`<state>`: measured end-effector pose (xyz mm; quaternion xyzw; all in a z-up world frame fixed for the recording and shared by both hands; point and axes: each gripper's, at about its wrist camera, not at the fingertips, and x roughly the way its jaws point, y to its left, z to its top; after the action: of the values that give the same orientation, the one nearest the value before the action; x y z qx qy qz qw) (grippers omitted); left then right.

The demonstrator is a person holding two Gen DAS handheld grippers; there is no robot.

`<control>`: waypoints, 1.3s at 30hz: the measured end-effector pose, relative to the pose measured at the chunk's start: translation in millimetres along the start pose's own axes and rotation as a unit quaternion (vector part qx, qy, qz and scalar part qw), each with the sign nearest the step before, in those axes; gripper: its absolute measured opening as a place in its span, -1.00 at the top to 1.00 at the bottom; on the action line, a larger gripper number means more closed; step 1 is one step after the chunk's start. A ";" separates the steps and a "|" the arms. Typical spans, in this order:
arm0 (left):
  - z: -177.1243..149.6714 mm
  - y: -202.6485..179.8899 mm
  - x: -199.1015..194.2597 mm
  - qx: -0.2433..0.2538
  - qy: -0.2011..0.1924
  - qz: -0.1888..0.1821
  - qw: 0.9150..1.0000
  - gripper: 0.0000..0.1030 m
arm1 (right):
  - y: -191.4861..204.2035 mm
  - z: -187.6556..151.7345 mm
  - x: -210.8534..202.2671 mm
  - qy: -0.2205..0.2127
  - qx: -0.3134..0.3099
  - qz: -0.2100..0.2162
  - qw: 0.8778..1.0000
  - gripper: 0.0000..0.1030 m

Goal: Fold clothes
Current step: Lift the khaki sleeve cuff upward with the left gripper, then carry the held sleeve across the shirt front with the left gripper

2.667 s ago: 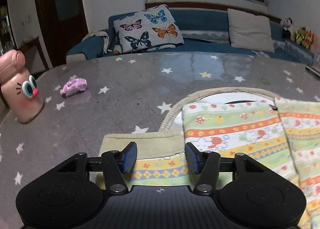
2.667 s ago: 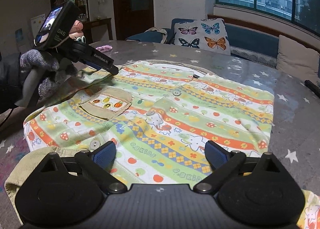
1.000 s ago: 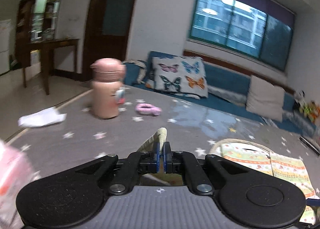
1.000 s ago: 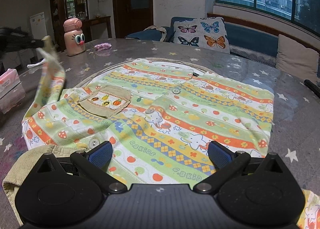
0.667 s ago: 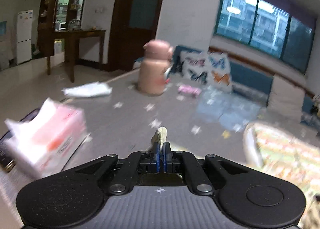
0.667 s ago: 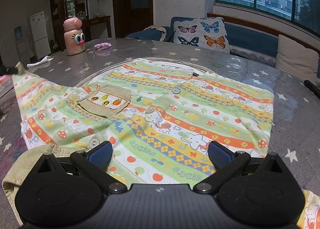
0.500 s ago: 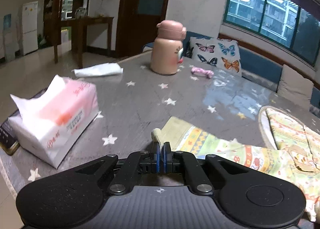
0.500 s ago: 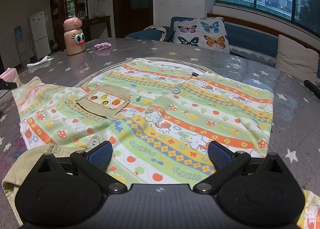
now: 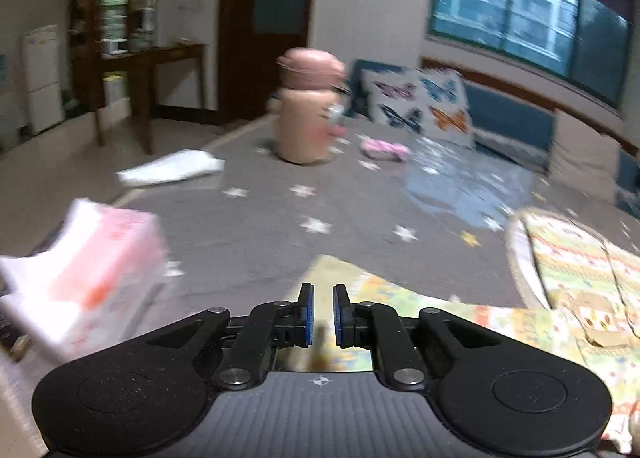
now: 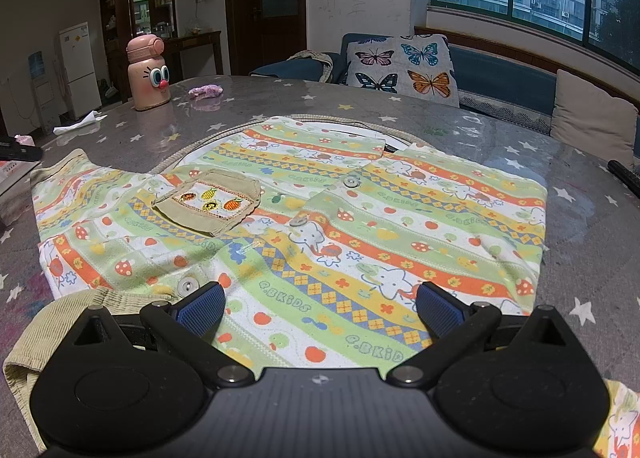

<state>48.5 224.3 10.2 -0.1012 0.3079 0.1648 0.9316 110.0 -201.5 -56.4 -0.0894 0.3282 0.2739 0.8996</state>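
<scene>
We are working over a grey tabletop (image 10: 580,225) printed with white stars, and it is spreading out ahead of both sets of jaws. The child's shirt (image 10: 360,234), striped in green, orange and yellow with elephants and mushrooms, is lying flat and face up on it, filling the space directly ahead of the right gripper (image 10: 320,308) and running under its fingers. The shirt's sleeve (image 9: 396,298) is stretching out to that gripper's left; in the left wrist view this sleeve is lying on the tabletop just ahead of and beneath the left gripper (image 9: 320,312), with the body of the shirt off to its right.

We are holding the right gripper with its jaws released and spread wide above the hem, nothing between them. The left gripper's jaws are opening: a narrow gap is showing between the blue pads (image 9: 306,314), and no cloth is showing in that gap, though this view is blurred.

To the left of the left jaws a pink and white tissue pack (image 9: 92,270) is sitting near the tabletop's edge. Further ahead a pink bottle (image 10: 146,73) with cartoon eyes is standing upright, well apart from the shirt. A beige chest pocket (image 10: 210,203) with embroidered fruit is lying ahead and left of the right jaws. A small pink scrunchie-like thing (image 10: 206,91) is resting just right of the bottle.
</scene>
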 end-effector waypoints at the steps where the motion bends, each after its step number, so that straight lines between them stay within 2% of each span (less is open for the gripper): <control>1: 0.8 -4.7 6.4 0.008 0.006 -0.003 1.000 0.78 | 0.0 0.0 0.0 0.000 0.000 0.000 1.000 -1.00; 4: 1.3 -16.9 24.9 0.034 0.021 -0.010 0.999 0.78 | 0.1 0.0 0.1 0.000 0.000 0.000 1.000 -1.00; 7: 1.2 -25.3 41.9 0.071 0.021 0.001 0.997 0.77 | 0.1 0.0 0.1 0.000 0.000 0.000 1.000 -1.00; 14: 4.1 -39.5 65.1 0.154 -0.006 0.041 0.987 0.77 | 0.1 0.0 0.0 0.000 0.000 0.000 1.000 -1.00; 17: 5.5 -35.7 68.2 0.154 -0.011 0.039 0.987 0.76 | 0.1 0.0 0.0 0.000 0.000 0.000 1.000 -1.00; 21: 6.3 -32.3 67.8 0.151 -0.015 0.043 0.987 0.58 | -0.2 -0.3 0.2 0.000 0.000 0.000 1.000 -1.00; 26: 11.8 -44.2 51.9 0.150 -0.019 0.043 0.988 0.57 | -0.3 -0.3 0.3 0.000 0.000 0.000 1.000 -1.00; 29: 10.8 -62.3 30.5 0.156 -0.028 0.006 0.987 0.57 | -0.7 -0.3 0.1 0.001 0.000 0.000 1.000 -1.00; 33: -0.6 -97.8 5.5 0.181 -0.029 -0.059 0.981 0.53 | 0.9 0.1 -0.5 0.002 -0.004 -0.003 1.000 -1.00; 35: -7.8 -115.6 -3.4 0.191 -0.025 -0.094 0.977 0.47 | 2.7 1.4 -2.1 0.005 -0.006 -0.007 1.000 -1.00; 39: -27.9 -149.9 -16.0 0.226 -0.023 -0.137 0.964 0.29 | 5.1 4.5 -12.0 0.004 0.001 -0.003 1.000 -1.00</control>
<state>76.8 73.7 10.9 0.0746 0.2993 -0.0359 0.9506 102.0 -200.9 -45.2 -0.0904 0.3323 0.2701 0.8992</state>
